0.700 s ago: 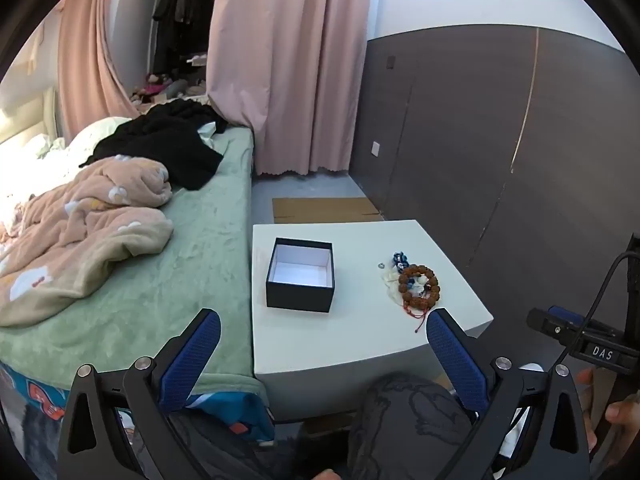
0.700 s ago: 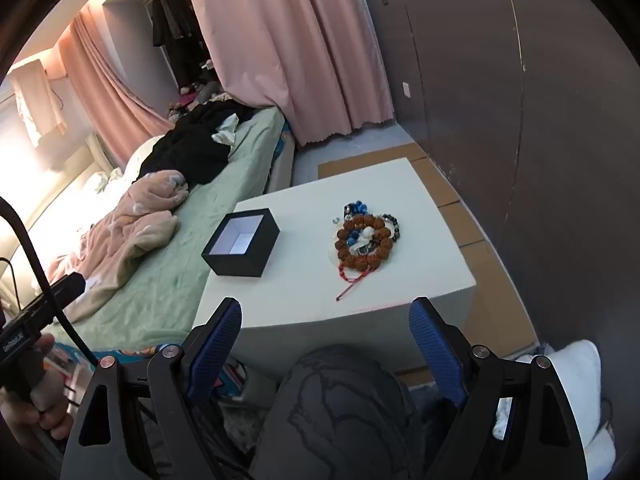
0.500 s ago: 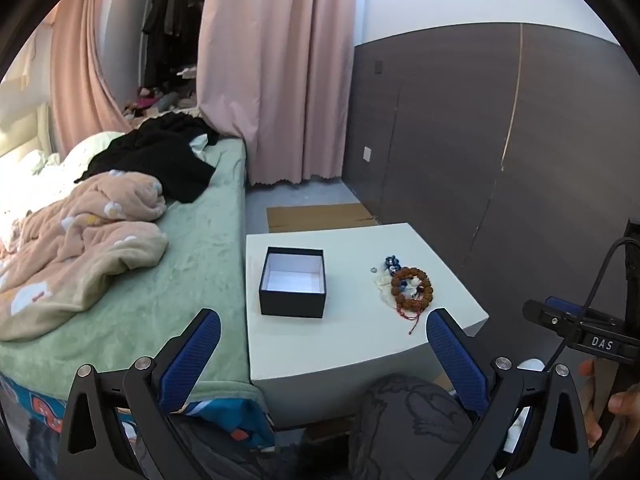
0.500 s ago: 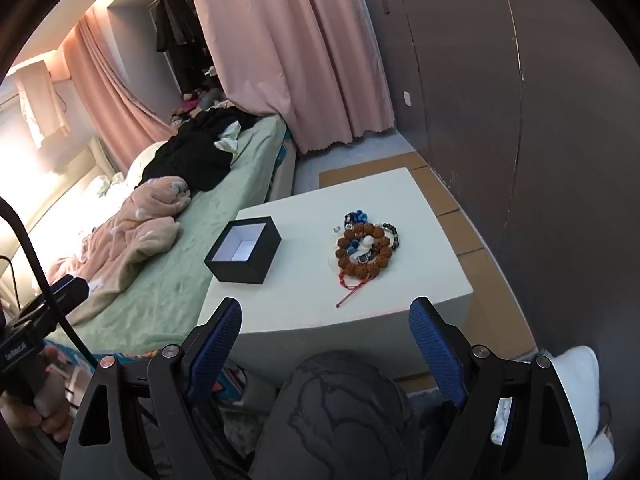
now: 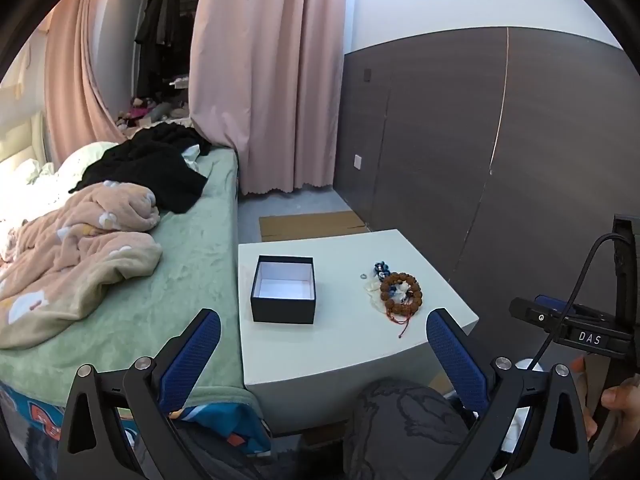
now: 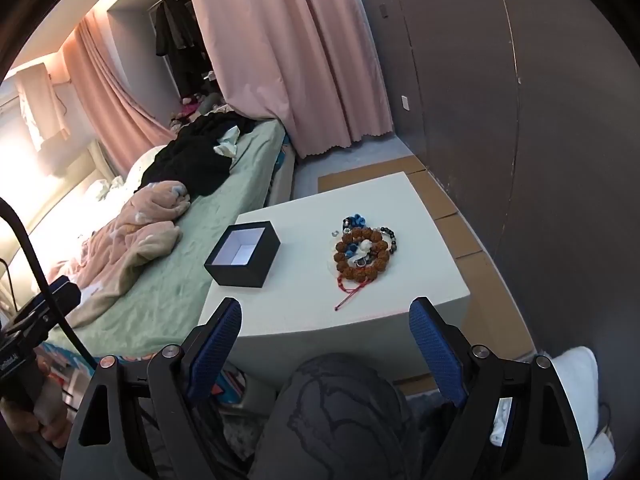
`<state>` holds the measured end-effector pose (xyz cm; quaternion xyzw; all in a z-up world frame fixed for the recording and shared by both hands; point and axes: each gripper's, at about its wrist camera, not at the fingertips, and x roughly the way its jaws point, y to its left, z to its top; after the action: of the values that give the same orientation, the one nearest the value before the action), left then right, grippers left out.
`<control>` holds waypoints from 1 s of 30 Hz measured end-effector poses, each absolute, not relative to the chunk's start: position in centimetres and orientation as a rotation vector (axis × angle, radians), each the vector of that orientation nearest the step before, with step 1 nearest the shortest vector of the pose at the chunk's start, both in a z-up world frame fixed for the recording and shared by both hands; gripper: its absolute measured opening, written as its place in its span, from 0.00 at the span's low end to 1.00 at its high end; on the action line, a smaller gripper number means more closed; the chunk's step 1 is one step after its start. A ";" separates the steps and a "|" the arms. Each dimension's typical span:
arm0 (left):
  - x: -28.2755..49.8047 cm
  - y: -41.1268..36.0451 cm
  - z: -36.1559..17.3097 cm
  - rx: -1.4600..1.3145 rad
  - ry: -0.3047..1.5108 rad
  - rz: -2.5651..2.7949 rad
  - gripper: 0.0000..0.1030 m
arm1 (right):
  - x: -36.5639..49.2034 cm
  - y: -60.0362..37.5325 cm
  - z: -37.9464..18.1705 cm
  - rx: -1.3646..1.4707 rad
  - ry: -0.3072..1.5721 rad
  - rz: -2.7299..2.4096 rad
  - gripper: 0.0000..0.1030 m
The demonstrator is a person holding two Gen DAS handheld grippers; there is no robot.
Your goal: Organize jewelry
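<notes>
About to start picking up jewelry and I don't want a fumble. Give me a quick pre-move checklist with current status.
1. Black box open, nothing seen inside: ok.
2. Jewelry pile on the white table, apart from the box: ok.
3. Right tool open, holding nothing: ok.
4. Left tool open, holding nothing: ok.
5. Pieces separable: cannot tell; brown bead bracelet overlaps others.
6. Tools near the pile: not ok; both short of the table.

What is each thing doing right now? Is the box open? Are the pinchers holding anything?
black box: open, no lid, nothing inside
brown bead bracelet: lying on the white table, on the jewelry pile
left gripper: open, holding nothing
right gripper: open, holding nothing
</notes>
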<state>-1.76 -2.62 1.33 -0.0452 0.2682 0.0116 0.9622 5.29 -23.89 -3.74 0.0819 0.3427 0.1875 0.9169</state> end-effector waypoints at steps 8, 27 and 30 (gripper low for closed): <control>-1.6 -2.7 1.4 -0.089 0.541 0.036 1.00 | 5.4 -24.1 -3.5 0.171 0.707 0.385 0.84; -2.0 -2.3 1.6 -0.104 0.535 0.037 1.00 | 5.5 -24.3 -2.9 0.173 0.702 0.382 0.84; -1.9 -2.3 1.6 -0.105 0.537 0.035 1.00 | 5.4 -24.3 -2.9 0.172 0.701 0.382 0.84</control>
<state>-1.89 -2.33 1.60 -0.0516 0.2650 0.0171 0.9627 5.45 -24.32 -2.94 0.0838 0.3407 0.1856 0.9179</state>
